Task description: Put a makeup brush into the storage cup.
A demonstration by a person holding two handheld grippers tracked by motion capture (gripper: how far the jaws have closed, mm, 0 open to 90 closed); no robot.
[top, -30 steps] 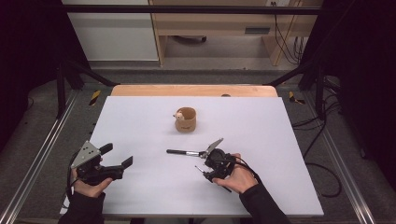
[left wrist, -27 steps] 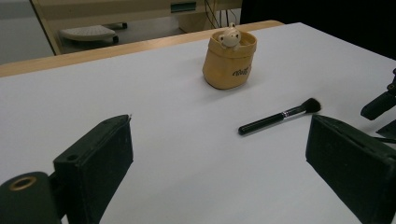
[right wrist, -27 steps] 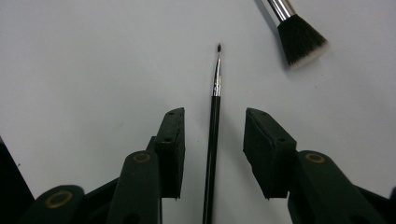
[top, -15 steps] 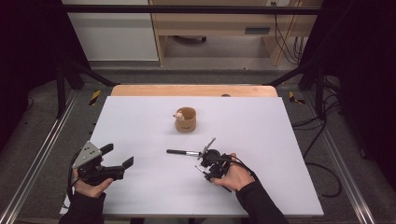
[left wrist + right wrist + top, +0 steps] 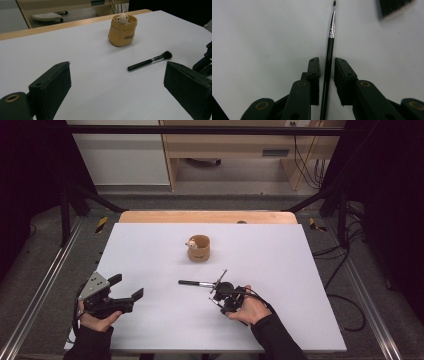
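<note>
The right hand-held gripper (image 5: 327, 82) has tipped down to the white bench (image 5: 150, 250), jaws just closing around the thin black eyeliner brush (image 5: 329, 52), not pressing yet. Left hand-held gripper (image 5: 117, 95) hovers level, wide open.

Both grippers matte black plastic, linkage-style. Left gripper (image 5: 127, 297): grey three-cornered plate on top with small dark holes, chunky rectangular jaws, brass-coloured pivot bushing at the linkage in its own view. Right gripper (image 5: 326, 75): slimmer ribbed pads, two small screw holes per jaw, brass-ringed pivots on each link arm, thin black cable looping off the body. The person wears dark long sleeves, cuffs at both wrists, left hand (image 5: 95, 320) and right hand (image 5: 250, 310) ungloved.
</note>
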